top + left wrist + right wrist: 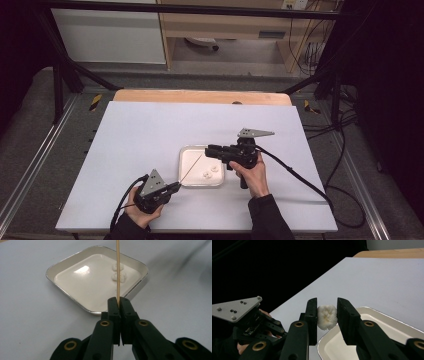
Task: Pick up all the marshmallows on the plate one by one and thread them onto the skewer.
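Your right gripper [326, 322] clamps one white dumpling-like piece [326, 317]; your left gripper [119, 305] is clenched on a wooden skewer [117, 270].

You hold the skewer angled out ahead of the left jaws, tip over the white square tray [62, 265], probably so the lifted piece can be threaded on. Count: one skewer, one tray, one piece held, two pieces [119, 272] lying in the tray beyond the left jaws.

The left gripper [119, 301] has its two black jaws pressed together on a thin wooden skewer [117, 270], which rises straight up out of frame. Beyond it on the pale table [30, 315] sits a white square tray [75, 303] (one corner towards the jaws) holding two small white lumps [119, 272], touching each other.
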A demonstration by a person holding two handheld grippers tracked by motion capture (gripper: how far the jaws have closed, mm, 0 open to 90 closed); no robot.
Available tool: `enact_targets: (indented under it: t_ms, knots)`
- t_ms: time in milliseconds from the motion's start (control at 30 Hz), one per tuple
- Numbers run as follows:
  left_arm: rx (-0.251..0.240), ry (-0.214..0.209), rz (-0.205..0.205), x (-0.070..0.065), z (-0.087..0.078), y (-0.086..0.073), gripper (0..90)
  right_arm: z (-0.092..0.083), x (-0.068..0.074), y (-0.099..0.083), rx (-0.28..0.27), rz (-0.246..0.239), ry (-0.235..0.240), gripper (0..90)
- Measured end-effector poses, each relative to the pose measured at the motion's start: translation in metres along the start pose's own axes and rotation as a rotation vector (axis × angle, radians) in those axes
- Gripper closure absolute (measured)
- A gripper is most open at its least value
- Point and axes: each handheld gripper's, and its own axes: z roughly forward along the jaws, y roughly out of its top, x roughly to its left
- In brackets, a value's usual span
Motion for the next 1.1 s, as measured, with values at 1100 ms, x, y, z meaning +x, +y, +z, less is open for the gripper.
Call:
enact_targets:
  t_ms: [1100]
  knots:
    - [0.015, -0.021, 0.054, -0.004, 0.002, -0.001, 88.5, 0.012, -0.002, -0.01, 0.032, 0.066, 0.089, 76.9]
